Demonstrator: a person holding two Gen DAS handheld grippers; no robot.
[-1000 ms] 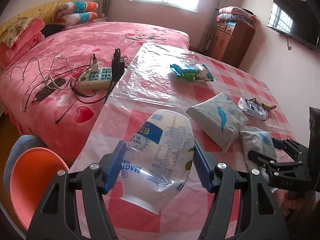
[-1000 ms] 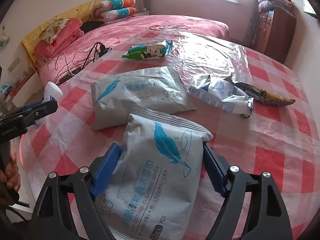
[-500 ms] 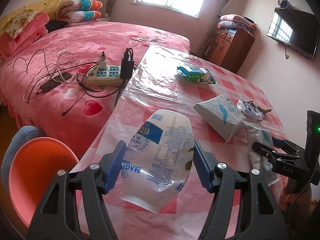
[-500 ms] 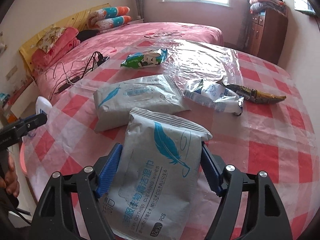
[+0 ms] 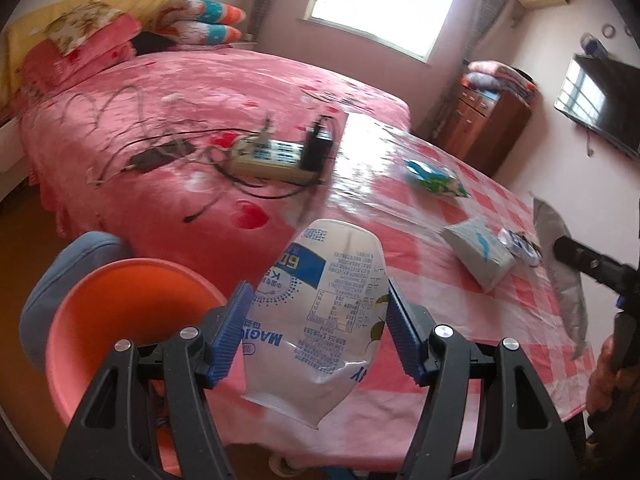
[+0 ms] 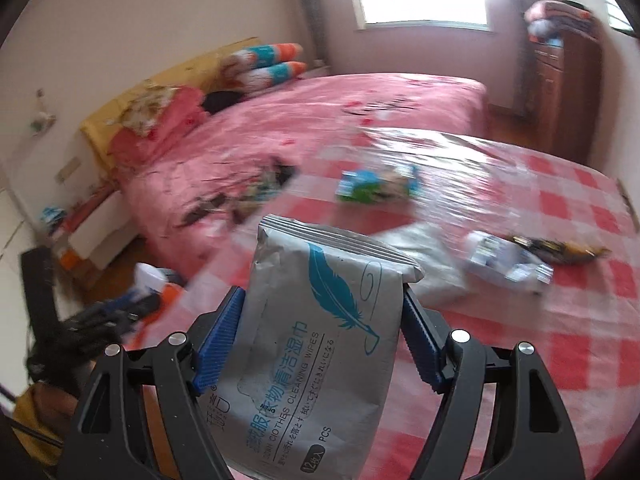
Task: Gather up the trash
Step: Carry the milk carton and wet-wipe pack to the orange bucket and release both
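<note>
Pink-checked table behind; left gripper clamps the white pouch, orange bin just left-below; right gripper grips the wipes pack, farther off.

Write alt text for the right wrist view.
The right hand-held gripper grips a grey wipes pack with a blue feather print, lifted above a table in a red checked cloth. More wrappers lie blurred on the table, and a pink bed stands behind.

Daylight from blown-out window top centre; glare on plastic-covered surface; motion blur, fisheye-bent dark corners.
</note>
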